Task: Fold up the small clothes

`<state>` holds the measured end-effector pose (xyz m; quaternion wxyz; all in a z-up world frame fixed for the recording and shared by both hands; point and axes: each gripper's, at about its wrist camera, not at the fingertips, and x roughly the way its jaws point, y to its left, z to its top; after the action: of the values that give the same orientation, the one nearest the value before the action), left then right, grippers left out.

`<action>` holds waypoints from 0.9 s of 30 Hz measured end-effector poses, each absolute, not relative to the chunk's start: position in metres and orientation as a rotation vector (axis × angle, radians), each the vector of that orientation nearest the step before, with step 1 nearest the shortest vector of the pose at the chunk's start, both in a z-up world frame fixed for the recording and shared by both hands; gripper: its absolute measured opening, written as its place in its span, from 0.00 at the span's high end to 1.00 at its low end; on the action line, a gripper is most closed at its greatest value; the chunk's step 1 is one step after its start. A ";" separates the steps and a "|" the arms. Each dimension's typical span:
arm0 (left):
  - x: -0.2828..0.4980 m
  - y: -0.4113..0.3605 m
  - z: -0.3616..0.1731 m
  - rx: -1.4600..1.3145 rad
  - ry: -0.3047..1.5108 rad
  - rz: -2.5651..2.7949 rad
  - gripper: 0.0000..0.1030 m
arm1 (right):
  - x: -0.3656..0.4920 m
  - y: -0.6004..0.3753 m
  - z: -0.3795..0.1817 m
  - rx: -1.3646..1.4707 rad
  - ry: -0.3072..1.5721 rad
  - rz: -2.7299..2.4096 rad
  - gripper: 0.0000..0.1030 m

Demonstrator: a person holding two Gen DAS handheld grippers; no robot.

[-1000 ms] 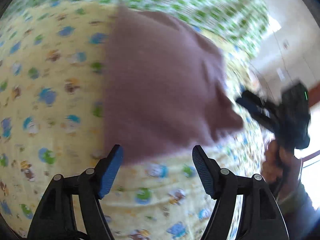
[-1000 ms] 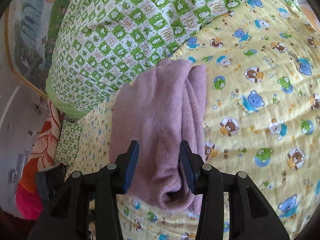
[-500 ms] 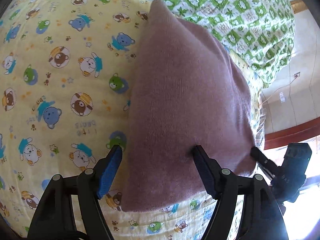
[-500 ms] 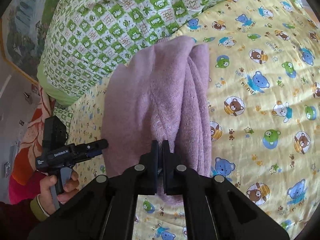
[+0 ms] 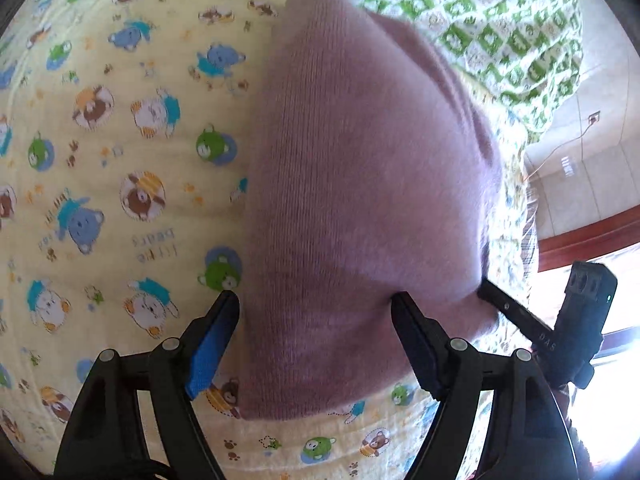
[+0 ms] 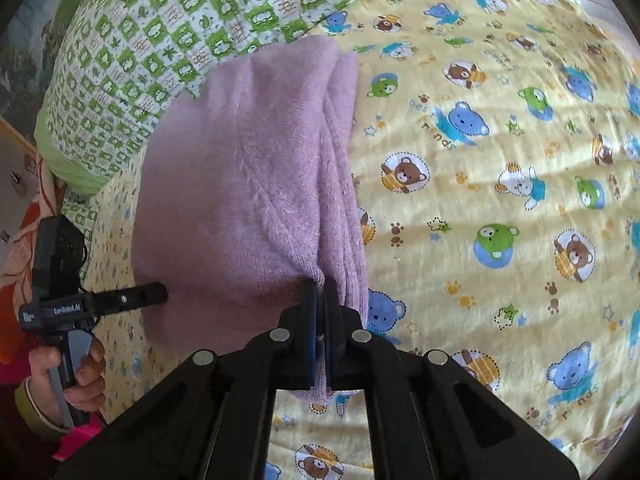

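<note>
A folded purple knit garment [image 5: 360, 160] lies on the yellow bear-print sheet [image 5: 120, 140]. My left gripper [image 5: 316, 300] hovers over its near end. Its jaws are opening, the cloth lies between the blue pads, and neither pad presses on it. In the right wrist view the same garment [image 6: 248, 160] shows stacked folded edges along its right side. My right gripper [image 6: 320, 286] is shut on the garment's near edge, pinching a fold. The right gripper's fingers [image 5: 508, 308] meet the garment's lower right corner in the left wrist view.
A green-and-white checked quilt [image 6: 160, 40] is bunched behind the garment. A hand [image 6: 76, 368] holds the left gripper at the bed's left edge. Tiled floor and a wooden frame [image 5: 592, 232] lie beyond the bed's side. Bare sheet [image 6: 500, 160] stretches to the right.
The right gripper's jaws closed on the garment's near fold and sank lower. The left gripper swung in over the garment's near end and then held still.
</note>
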<state>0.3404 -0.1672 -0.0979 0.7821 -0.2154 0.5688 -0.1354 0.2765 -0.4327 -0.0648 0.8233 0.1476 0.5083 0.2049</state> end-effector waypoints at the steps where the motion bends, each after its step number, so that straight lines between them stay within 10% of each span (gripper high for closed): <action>1: 0.341 -0.163 -0.096 -0.473 1.220 -0.293 0.23 | 0.276 -0.431 -0.061 0.304 1.078 0.441 0.96; 4: 0.352 -0.153 -0.086 -0.496 1.193 -0.291 0.23 | 0.277 -0.434 -0.047 0.324 1.055 0.444 0.89; 8: 0.367 -0.142 -0.078 -0.521 1.170 -0.276 0.23 | 0.289 -0.436 -0.031 0.350 0.988 0.404 0.40; 24: 0.417 -0.140 -0.120 -0.660 1.199 -0.265 0.13 | 0.380 -0.423 -0.073 0.537 1.043 0.484 0.29; 27: 0.418 -0.143 -0.131 -0.744 1.203 -0.293 0.24 | 0.384 -0.423 -0.081 0.560 1.053 0.525 0.30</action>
<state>0.4185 -0.1430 -0.1307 0.7503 -0.3406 0.5506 -0.1342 0.3835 -0.4231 -0.0807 0.7950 0.2607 0.4901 0.2445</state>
